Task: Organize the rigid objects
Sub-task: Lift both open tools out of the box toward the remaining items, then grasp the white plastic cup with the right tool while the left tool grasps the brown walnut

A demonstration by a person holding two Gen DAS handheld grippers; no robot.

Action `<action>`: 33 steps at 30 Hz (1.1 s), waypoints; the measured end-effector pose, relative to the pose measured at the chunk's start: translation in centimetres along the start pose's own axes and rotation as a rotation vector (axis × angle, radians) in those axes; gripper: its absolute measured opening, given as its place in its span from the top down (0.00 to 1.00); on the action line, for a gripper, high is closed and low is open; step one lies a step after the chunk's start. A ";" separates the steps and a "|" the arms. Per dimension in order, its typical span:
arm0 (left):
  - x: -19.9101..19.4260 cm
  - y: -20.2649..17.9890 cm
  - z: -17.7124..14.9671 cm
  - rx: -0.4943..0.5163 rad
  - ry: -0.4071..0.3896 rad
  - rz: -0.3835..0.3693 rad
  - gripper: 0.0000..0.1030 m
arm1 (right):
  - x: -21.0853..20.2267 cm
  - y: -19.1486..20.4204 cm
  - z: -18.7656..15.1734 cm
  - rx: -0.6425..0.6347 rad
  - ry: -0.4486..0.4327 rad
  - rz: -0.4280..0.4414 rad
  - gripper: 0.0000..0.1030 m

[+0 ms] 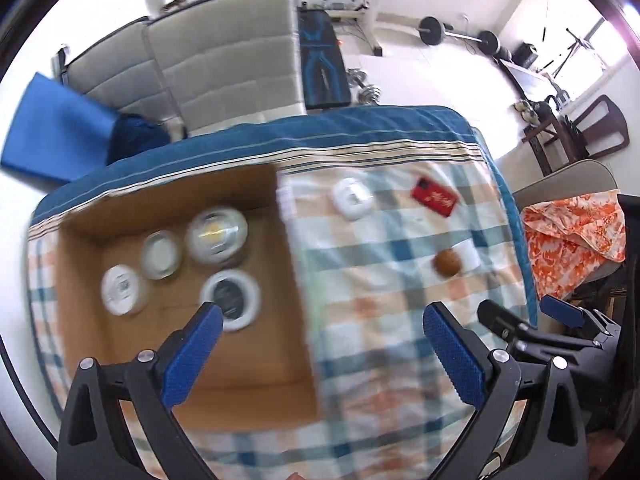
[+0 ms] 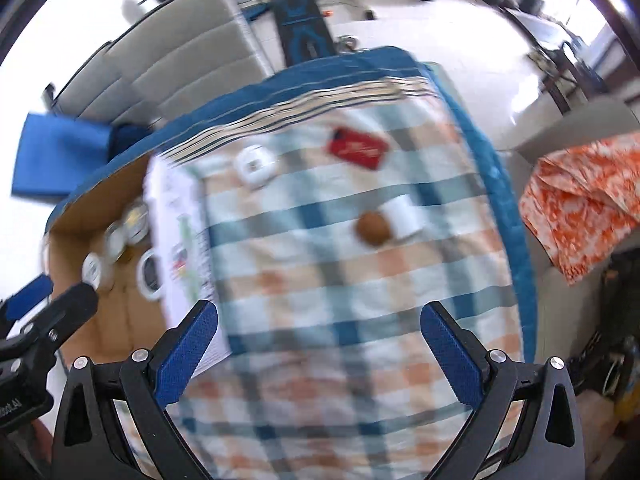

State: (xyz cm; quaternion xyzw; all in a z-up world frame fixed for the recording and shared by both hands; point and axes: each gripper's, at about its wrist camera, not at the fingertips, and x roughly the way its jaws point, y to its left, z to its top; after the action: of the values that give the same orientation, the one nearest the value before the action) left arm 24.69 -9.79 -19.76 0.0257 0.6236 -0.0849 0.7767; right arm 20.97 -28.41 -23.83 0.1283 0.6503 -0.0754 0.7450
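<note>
A cardboard box (image 1: 280, 352) lies open on the checked cloth at the left, holding several round lidded jars, among them a black-topped one (image 1: 231, 299). On the cloth to its right lie a white round container (image 1: 352, 199), a red flat case (image 1: 435, 197) and a white bottle with a brown cap (image 1: 448, 263). My left gripper (image 1: 323, 314) hangs open above the box's right edge, nothing between its fingers. My right gripper (image 2: 319, 312) is open too, over the cloth, well short of the brown-capped bottle (image 2: 374, 229), the red case (image 2: 357, 148) and the white container (image 2: 256, 168). Both views are blurred.
The clothed table (image 1: 360, 128) ends in a blue border at the far side. Grey cushioned seating (image 1: 224, 60) stands behind it, a blue mat (image 1: 56, 128) at far left, an orange patterned cloth (image 1: 576, 224) on a chair at right. Barbells and gym gear fill the back.
</note>
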 end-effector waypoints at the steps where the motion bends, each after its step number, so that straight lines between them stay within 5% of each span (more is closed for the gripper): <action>1: 1.0 -0.9 0.5 0.001 0.010 0.006 0.00 | 0.8 -1.5 0.9 0.019 0.002 -0.001 0.04; 5: 5.9 -4.6 2.8 0.013 0.053 0.034 0.00 | 5.1 -5.5 4.0 0.049 0.054 -0.004 0.34; 11: 12.3 -7.0 3.6 0.013 0.135 0.074 0.00 | 11.6 -8.1 6.6 0.049 0.149 0.015 0.54; 21: 15.0 -6.9 3.3 -0.034 0.187 0.061 0.02 | 16.4 -8.9 7.4 0.036 0.222 0.153 0.62; 28: 15.5 -8.8 2.9 -0.046 0.212 -0.024 0.03 | 14.6 -11.9 7.2 0.029 0.199 0.102 0.67; 33: 17.4 -11.5 3.2 -0.042 0.268 -0.091 0.25 | 13.8 -15.6 6.6 0.079 0.194 0.093 0.67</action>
State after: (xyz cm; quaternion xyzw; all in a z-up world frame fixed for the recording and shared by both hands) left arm 29.49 -23.35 -35.26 -0.0079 0.7239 -0.1026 0.6821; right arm 24.88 -44.47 -38.16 0.1946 0.7091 -0.0536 0.6756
